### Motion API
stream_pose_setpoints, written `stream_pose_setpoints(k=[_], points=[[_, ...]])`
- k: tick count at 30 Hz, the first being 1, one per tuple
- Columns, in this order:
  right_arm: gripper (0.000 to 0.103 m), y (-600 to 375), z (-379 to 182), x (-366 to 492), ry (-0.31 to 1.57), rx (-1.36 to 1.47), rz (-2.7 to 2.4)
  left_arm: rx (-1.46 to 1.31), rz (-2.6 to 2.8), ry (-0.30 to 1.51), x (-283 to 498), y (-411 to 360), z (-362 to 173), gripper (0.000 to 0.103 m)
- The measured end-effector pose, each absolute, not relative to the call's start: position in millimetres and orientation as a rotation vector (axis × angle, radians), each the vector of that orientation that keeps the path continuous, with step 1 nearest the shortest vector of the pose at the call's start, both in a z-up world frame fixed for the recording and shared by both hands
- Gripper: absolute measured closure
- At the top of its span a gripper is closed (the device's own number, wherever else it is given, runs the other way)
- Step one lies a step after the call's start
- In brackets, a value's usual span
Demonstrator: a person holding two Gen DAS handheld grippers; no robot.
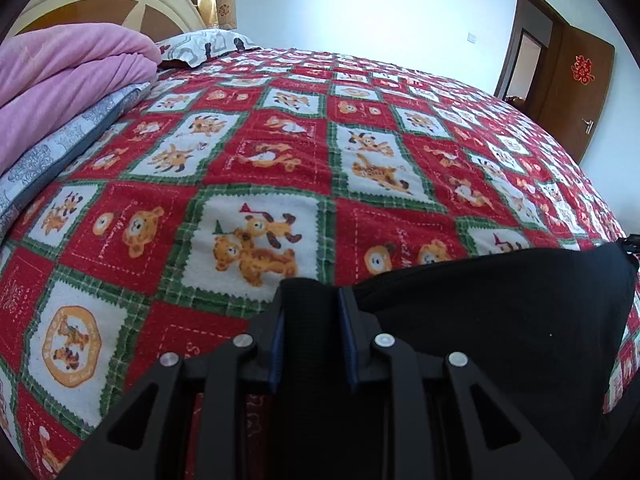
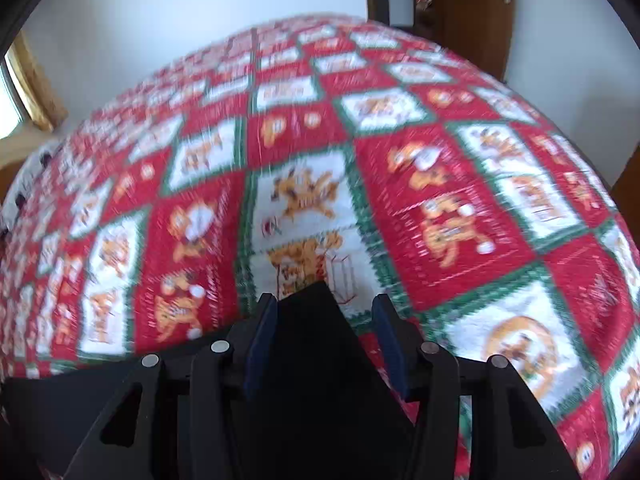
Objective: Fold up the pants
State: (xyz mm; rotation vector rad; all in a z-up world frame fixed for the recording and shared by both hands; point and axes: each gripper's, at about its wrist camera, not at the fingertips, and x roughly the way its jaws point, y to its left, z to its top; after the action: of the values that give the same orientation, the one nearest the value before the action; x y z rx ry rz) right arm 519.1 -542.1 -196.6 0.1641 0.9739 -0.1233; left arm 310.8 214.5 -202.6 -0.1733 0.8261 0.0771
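Pink blanket point(image 1: 68, 68) lies on teddy-bear bedspread point(image 1: 280, 152).

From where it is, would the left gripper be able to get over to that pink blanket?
Probably yes, but not freely: the left gripper is shut on the black pants. The bedspread between it and the pink blanket looks bare, so the pants would drag along.

left tool point(image 1: 310, 296) clamped narrow; right tool point(image 2: 324, 308) jaws half-spread.

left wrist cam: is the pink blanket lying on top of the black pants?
No: the pink blanket sits folded at the far left by the headboard, apart from the black pants at lower right.
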Motion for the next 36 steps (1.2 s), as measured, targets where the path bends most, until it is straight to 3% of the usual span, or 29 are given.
stream_pose_setpoints(k=[2,4,6,10,14,24,36], points=[[0.055,-539,-202,523,0.977,0.141,-0.116,-0.177,0.076,0.826,311,215,-203,0.077],[0.086,-540,-203,524,0.972,0.148,-0.097,-0.18,0.074,0.826,312,216,-203,0.077],[0.094,-544,-201,523,0.969,0.198,-0.07,-0.173,0.078,0.825,312,213,-203,0.077],[0.096,-536,-191,512,0.935,0.167,-0.076,-0.144,0.089,0.829,312,211,-202,0.078],[0.096,-531,-171,494,0.859,0.158,-0.079,-0.12,0.078,0.795,307,207,-191,0.086],[0.096,-536,-103,402,0.658,0.166,-0.01,-0.243,0.013,0.643,272,218,-144,0.087],[0.096,-566,-90,276,0.574,0.238,-0.013,-0.387,-0.108,0.525,199,226,-138,0.087]])
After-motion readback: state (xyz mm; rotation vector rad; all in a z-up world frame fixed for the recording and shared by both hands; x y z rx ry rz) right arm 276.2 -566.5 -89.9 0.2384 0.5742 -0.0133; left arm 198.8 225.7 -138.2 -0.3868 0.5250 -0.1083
